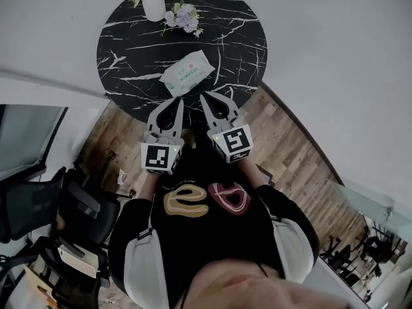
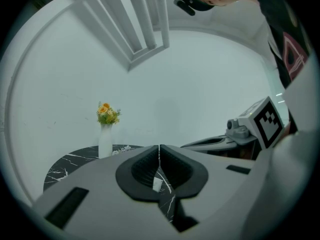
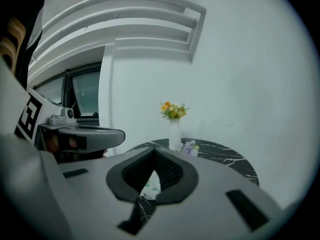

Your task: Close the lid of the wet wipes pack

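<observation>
Grey and clenched empty, the left gripper (image 1: 174, 105) and right gripper (image 1: 215, 102) hang at frame centre over the near rim of the round black marble table (image 1: 129, 50); just above lies the white-green wet wipes pack (image 1: 187, 73), untouched, lid state unreadable, so closing likely remains.

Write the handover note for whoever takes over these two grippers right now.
Left gripper: shut, nothing between its jaws.
Right gripper: shut, also empty.
Wet wipes pack: lies flat on the round black marble table, near its front edge, just beyond both gripper tips. Neither gripper appears to touch it.
Done: nothing that shows. Whether the lid is open or closed cannot be made out.
Left: check the lid and press it down flat if it is up.
</observation>
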`<action>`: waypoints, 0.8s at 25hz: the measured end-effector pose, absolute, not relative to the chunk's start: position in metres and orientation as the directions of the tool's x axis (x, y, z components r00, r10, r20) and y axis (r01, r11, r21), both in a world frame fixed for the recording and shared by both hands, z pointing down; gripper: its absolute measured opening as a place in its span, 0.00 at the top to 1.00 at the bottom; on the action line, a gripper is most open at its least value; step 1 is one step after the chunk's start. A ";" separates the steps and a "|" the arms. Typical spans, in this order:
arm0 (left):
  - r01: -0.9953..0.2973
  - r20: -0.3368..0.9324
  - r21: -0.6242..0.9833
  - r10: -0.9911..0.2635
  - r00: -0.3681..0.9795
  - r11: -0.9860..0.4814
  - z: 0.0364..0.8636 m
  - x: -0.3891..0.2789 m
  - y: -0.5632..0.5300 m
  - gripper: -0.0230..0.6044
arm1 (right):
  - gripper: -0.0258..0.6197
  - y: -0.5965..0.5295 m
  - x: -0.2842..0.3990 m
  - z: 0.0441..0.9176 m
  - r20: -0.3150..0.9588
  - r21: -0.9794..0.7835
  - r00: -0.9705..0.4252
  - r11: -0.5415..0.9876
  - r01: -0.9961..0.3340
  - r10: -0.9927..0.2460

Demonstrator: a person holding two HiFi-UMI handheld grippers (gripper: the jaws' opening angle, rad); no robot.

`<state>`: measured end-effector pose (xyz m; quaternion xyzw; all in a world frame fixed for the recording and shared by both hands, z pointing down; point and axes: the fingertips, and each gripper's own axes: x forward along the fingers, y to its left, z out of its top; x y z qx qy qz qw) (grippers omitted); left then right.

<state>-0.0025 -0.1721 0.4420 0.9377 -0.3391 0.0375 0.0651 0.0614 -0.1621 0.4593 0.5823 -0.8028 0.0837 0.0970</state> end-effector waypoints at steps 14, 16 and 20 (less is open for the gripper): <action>-0.613 0.150 0.089 -0.598 0.787 -0.785 0.460 0.007 -0.170 0.93 | 0.94 -0.157 0.062 0.469 0.279 0.036 -0.302 0.324 -0.945 -0.912; -0.606 0.147 0.088 -0.591 0.793 -0.791 0.459 0.010 -0.168 0.93 | 0.94 -0.157 0.062 0.469 0.280 0.038 -0.300 0.323 -0.946 -0.912; -0.604 0.156 0.081 -0.588 0.793 -0.793 0.459 0.010 -0.167 0.93 | 0.94 -0.158 0.062 0.468 0.275 0.015 -0.305 0.321 -0.947 -0.912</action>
